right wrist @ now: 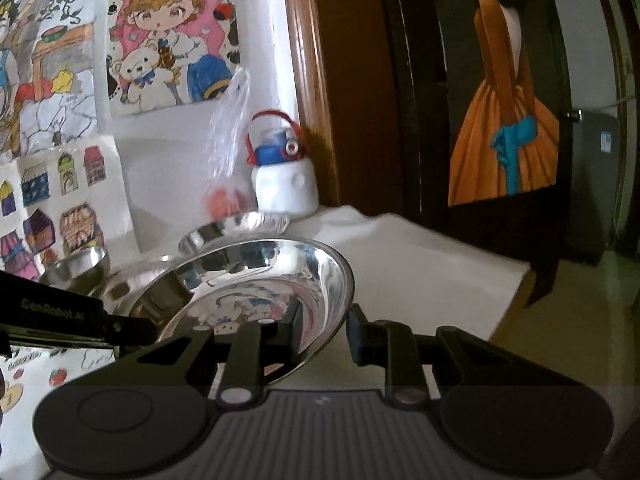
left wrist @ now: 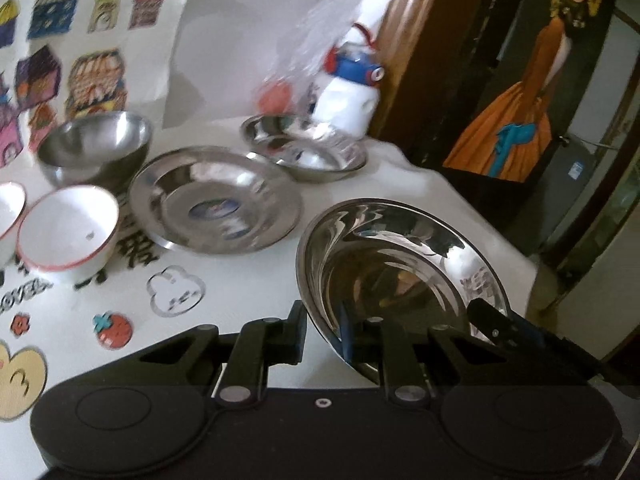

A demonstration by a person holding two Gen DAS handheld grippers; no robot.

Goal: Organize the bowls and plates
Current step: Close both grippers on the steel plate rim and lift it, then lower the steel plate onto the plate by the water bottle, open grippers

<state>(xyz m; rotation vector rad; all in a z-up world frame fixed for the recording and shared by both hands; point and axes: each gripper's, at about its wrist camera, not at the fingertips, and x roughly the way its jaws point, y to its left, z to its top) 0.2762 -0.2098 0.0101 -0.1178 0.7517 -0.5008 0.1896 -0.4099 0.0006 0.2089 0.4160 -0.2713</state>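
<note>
A: White cloth on the table (left wrist: 248, 292), cartoon stickers all over it, kids' drawings on the wall behind. Dark door with a painted figure off to the right.

B: Task thing?

A: Steel plate (left wrist: 400, 264), near right corner of the table, tilted, near rim up. Both claws on it. Left claw (left wrist: 322, 336) is clamped on the near rim, one finger inside the dish, one outside. Right claw (right wrist: 324, 332) is clamped on the rim too, same way.

B: Rest of the dishes?

A: Left wrist view has them: flat steel plate (left wrist: 216, 204) in the middle, steel bowl (left wrist: 96, 152) behind it to the left, a shallow steel dish (left wrist: 304, 152) at the back, white bowl (left wrist: 68, 232) with a red rim at left, a second one cut off at the edge. Right wrist view mostly hides those behind the held plate, but shows the white bottle (right wrist: 286, 184) and a plastic bag (right wrist: 228, 140) by the wall clearly.

B: Handling?

A: Stiff, light probably, polished so slippery. Thin rim is the only place to pinch. Could swivel or slide out if one claw loosens. White bowls look ceramic, so chippable; don't bang steel on them.
</note>
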